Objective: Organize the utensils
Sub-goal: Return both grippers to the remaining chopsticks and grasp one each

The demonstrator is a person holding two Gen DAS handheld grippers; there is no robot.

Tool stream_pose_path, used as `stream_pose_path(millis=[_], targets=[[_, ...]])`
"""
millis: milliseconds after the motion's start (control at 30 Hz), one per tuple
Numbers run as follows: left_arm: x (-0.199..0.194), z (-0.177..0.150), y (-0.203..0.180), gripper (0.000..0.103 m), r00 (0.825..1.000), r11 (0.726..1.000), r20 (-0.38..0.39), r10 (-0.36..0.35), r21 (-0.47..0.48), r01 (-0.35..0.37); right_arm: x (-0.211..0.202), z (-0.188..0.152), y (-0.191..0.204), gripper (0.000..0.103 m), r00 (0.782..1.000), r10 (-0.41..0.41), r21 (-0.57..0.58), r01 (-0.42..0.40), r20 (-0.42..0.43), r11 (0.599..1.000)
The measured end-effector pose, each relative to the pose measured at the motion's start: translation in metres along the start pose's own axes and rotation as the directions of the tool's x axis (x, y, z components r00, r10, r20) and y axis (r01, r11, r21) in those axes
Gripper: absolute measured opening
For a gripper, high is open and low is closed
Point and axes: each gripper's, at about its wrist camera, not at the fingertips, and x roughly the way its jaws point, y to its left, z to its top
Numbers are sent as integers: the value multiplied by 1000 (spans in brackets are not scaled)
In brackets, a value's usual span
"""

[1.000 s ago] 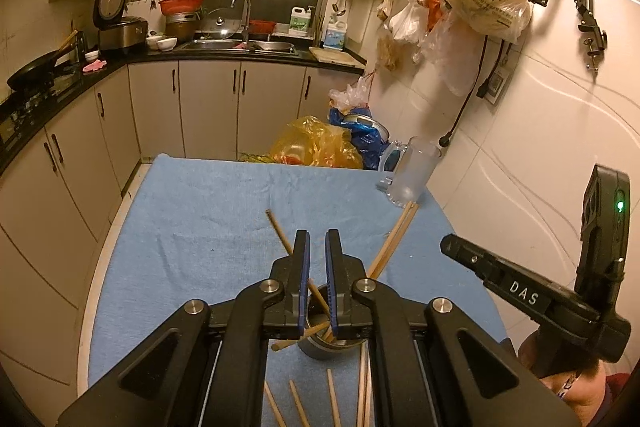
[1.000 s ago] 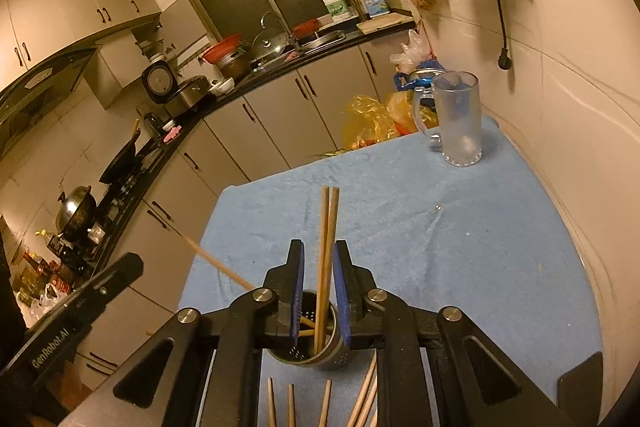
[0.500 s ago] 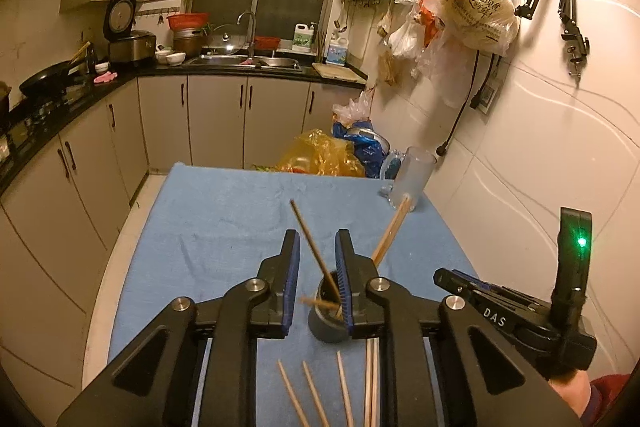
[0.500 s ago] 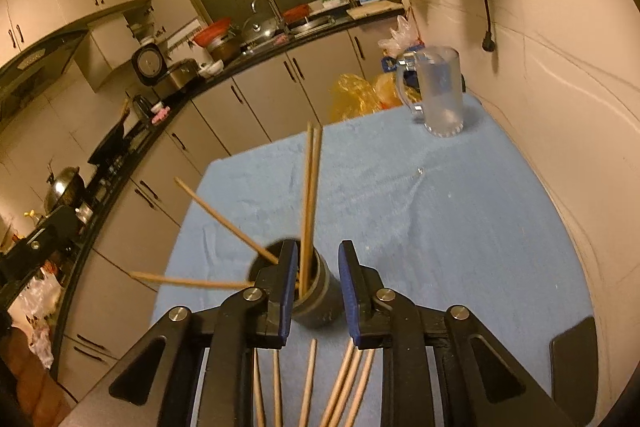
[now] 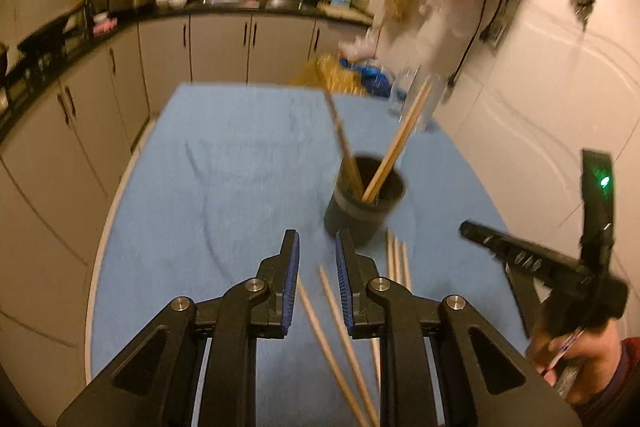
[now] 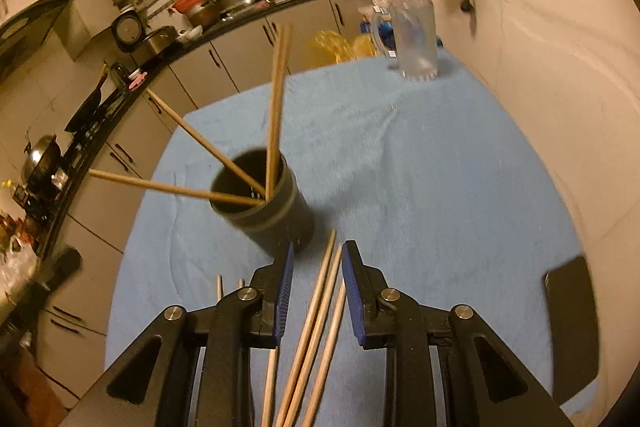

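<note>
One dark round holder (image 6: 260,203) stands upright on your blue-covered table (image 6: 440,187), holding four wooden chopsticks (image 6: 276,107): two leaning together towards the far side, two splayed out to the left. In front of the holder lie the loose chopsticks (image 6: 320,307), pale slim sticks flat on the cloth; you can count three between the pads of your right claw (image 6: 316,267) and at least two more just left of it, partly hidden. Your right claw's jaws have just been opening and stand apart, gripping nothing. Your left claw (image 5: 317,251) is slightly parted and empty, with two loose sticks below it. One clear glass mug (image 6: 414,43) stands at the far edge of the table.
</note>
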Motion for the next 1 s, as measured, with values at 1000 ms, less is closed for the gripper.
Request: stream_pose_path(millis=[1000], targets=[[73,-53,32,18,948,992,-311,-67,-121,30,100,-49,-12,11,921,-88,-55,72,-379,996]])
